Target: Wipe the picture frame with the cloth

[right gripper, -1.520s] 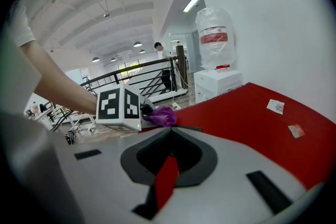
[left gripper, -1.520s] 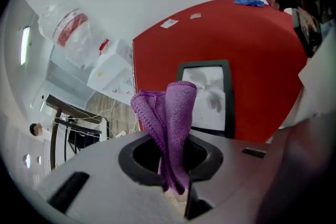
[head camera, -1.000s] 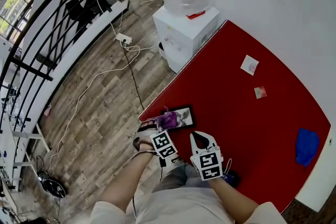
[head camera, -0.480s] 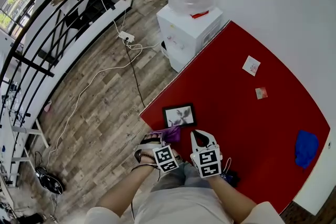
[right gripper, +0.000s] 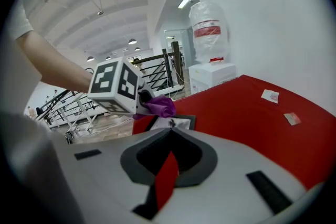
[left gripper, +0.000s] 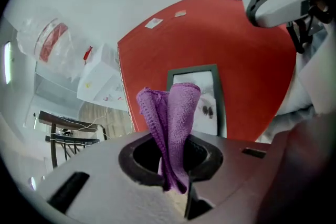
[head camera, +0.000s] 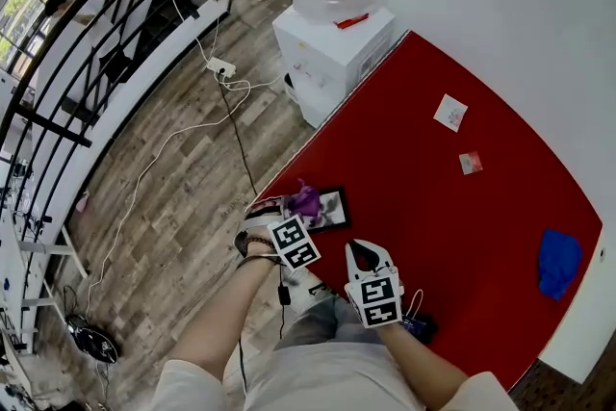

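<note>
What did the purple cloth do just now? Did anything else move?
The left gripper, shut on the purple cloth, pulled back toward the person, off the picture frame. Then it pushed forward again, so the cloth now sits over the frame's left part. Nothing was picked up or let go. The right gripper stayed near the table edge, holding nothing. The frame stayed put on the red table.

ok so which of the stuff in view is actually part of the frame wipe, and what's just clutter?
In the job:
purple cloth, pinched in the left gripper
picture frame, flat on the red table by its edge

Lying about:
blue cloth
white card and smaller card
water dispenser on the floor
right gripper, open, holding nothing
</note>
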The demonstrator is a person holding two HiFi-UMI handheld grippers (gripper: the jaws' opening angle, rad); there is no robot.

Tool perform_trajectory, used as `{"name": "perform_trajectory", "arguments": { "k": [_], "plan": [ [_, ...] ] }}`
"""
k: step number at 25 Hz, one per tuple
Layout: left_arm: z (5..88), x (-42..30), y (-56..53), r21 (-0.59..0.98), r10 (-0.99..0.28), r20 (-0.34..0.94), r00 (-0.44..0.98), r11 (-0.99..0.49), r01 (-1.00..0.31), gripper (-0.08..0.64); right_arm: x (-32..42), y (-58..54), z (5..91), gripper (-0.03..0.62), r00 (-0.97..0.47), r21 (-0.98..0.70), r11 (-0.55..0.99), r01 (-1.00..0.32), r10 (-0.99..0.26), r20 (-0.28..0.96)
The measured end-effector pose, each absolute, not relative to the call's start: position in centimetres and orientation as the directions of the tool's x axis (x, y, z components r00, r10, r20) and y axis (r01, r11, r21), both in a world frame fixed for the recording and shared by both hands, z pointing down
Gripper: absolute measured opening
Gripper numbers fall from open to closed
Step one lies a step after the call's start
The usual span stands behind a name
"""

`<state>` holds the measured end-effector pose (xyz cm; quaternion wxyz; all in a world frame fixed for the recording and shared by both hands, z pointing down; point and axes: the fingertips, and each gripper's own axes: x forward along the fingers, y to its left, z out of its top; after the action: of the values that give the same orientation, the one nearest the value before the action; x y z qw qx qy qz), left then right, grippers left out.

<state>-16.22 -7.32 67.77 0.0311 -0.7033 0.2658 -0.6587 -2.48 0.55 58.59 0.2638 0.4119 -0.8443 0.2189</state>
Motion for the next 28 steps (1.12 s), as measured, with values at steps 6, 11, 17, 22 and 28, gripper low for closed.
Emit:
{"name": "perform_trajectory", "arguments": {
  "k": [6,11,17,22,28],
  "plan": [
    [69.5,-15.6,-8.1,-0.370,-0.382,0.924,-0.029,-0.871,-0.322,0.061,-1.3,0.5,58.9,0.005,-0.509,-0.158,0.544,-0.824,-0.588,0.628],
    [69.3,-14.9,-6.9,-0.366,-0.373,0.927,-0.031,-0.886,-0.284,0.061,-0.8,0.0,59.1,0.005,-0.503,-0.162,0.535,-0.829,-0.586,0.635],
    [68.6,-12.8,-1.6,-0.320,-0.327,0.945,0.002,-0.926,-0.201,0.061,-1.4,-0.5,58.9,0.005,-0.517,-0.158,0.555,-0.816,-0.581,0.629],
    [68.7,-12.0,1.9,-0.279,-0.288,0.957,0.022,-0.942,-0.188,0.061,-1.7,-0.3,58.9,0.005,-0.522,-0.158,0.562,-0.812,-0.580,0.625],
    [67.4,-13.3,-2.7,-0.335,-0.353,0.935,0.013,-0.898,-0.286,0.061,-1.6,-0.2,58.9,0.003,-0.522,-0.155,0.564,-0.811,-0.579,0.626]
  ]
}}
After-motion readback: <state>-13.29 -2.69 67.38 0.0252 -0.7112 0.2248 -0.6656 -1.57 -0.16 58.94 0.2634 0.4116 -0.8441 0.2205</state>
